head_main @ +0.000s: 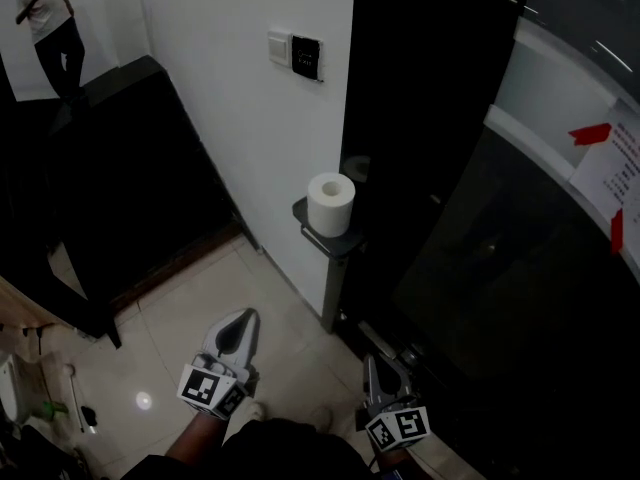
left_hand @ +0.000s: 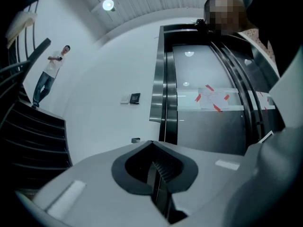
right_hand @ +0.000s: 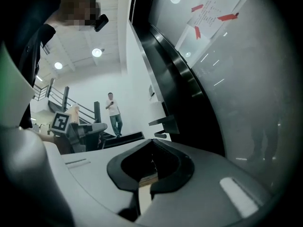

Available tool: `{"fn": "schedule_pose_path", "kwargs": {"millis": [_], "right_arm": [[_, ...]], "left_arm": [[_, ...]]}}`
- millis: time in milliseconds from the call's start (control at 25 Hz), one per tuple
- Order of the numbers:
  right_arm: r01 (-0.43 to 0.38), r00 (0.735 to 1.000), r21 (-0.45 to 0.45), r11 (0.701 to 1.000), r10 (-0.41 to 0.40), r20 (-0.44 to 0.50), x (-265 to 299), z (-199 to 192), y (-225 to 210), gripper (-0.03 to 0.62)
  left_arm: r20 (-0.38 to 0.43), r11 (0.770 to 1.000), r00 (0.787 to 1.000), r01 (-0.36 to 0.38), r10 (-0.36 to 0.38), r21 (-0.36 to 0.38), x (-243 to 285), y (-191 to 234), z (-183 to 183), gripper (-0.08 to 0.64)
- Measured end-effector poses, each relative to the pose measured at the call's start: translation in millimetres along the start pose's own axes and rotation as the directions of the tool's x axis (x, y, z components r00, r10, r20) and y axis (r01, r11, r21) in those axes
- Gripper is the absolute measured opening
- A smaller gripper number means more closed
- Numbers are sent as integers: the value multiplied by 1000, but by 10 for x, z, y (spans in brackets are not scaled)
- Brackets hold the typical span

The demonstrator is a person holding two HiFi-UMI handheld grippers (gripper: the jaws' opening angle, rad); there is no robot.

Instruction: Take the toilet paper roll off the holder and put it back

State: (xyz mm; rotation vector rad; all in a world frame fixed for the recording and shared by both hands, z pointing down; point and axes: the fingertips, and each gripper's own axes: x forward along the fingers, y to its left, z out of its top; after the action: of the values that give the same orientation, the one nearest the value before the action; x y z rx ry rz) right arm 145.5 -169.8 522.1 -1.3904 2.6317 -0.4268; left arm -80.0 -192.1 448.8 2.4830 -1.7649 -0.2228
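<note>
A white toilet paper roll (head_main: 330, 203) stands upright on a small dark holder shelf (head_main: 322, 236) fixed at the corner of the white wall. In the right gripper view the roll (right_hand: 156, 109) and the shelf (right_hand: 163, 123) show small, ahead and slightly right of the jaws. My left gripper (head_main: 243, 316) is below and to the left of the roll, over the tiled floor; its jaws are shut and hold nothing (left_hand: 152, 142). My right gripper (head_main: 369, 361) is low, below the shelf and near the dark door; it is also shut and empty (right_hand: 152, 140). Both are well apart from the roll.
A switch panel (head_main: 296, 54) sits on the wall above the roll. A curved dark glass wall (head_main: 500, 268) with a taped notice (head_main: 612, 166) fills the right. Black stairs (head_main: 120, 168) lie left, and a person (head_main: 48, 23) stands far off. Small items (head_main: 60, 403) lie on the floor.
</note>
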Motion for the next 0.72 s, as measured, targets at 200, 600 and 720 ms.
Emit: {"fn": "schedule_pose_path", "kwargs": {"millis": [200, 600, 720], "right_arm": [[0, 1000, -51, 999, 2, 30, 26, 71, 372, 14], [37, 999, -114, 993, -33, 37, -10, -190, 1633, 14], [70, 997, -118, 991, -68, 21, -154, -366, 1928, 14]], "left_arm": [[46, 1000, 999, 23, -23, -5, -295, 149, 158, 0], [48, 997, 996, 81, -80, -12, -1241, 799, 312, 0], [31, 994, 993, 112, -111, -18, -1505, 935, 275, 0]]}}
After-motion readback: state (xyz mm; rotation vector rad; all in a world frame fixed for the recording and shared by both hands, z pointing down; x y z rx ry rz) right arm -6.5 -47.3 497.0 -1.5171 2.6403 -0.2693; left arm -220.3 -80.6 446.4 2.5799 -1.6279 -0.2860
